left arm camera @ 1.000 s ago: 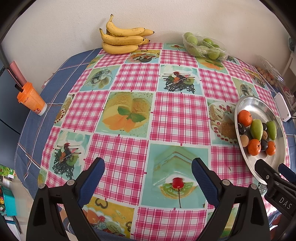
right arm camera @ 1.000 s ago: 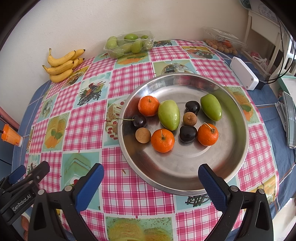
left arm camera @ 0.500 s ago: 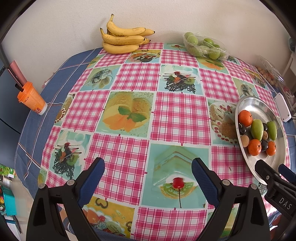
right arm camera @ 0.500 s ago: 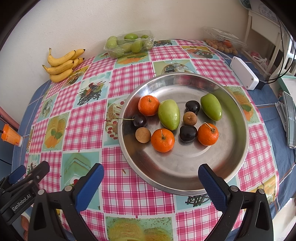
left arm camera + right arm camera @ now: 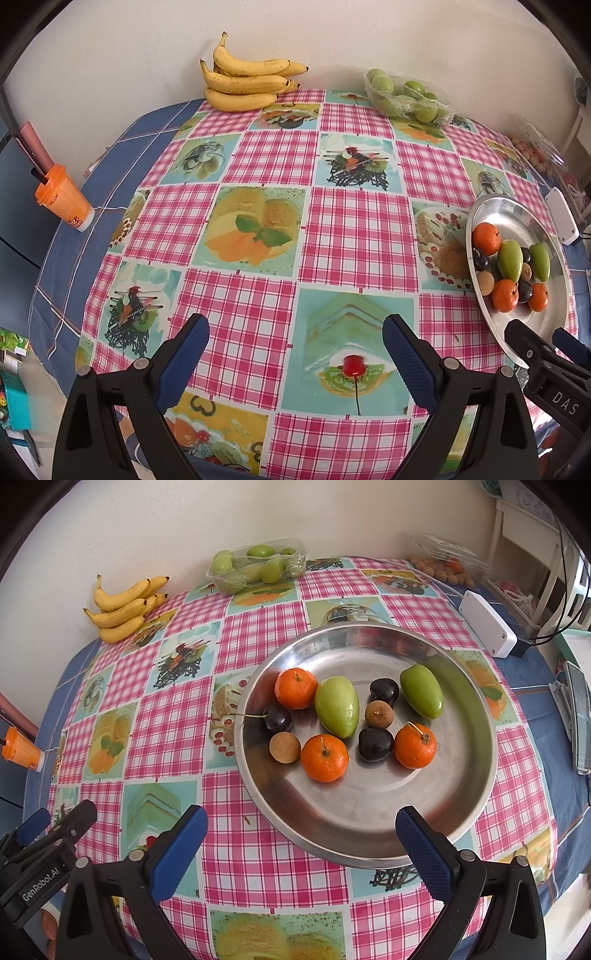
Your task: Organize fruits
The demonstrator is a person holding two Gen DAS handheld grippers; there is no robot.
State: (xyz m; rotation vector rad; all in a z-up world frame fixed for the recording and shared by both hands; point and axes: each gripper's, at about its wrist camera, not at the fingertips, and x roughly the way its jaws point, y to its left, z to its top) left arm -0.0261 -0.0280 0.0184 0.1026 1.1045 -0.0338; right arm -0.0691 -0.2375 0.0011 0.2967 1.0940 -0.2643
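Fruit sits mixed in the steel dish (image 5: 369,834) just ahead of the right gripper (image 5: 301,840); both grippers' jaws gape wide, holding nothing; the left gripper (image 5: 295,349) hangs over bare tabletop (image 5: 358,229). Mixed fruit fits sorting ahead or gathering done, so the step is unsettled.

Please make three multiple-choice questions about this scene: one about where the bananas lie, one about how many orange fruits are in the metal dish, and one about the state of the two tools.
1. Where do the bananas lie?
A. In the metal dish
B. On the table by the wall
C. In the clear plastic tray

2. How many orange fruits are in the metal dish?
A. Two
B. Three
C. Five

3. In what state are the left tool and the right tool?
A. Both open, holding nothing
B. Left shut on a banana
C. Right shut on an orange fruit

Answers:
1 B, the bunch rests at the far table edge against the wall.
2 B, three orange fruits show among green, dark and brown ones.
3 A, each tool's fingers stand wide apart with only tablecloth or dish between them.
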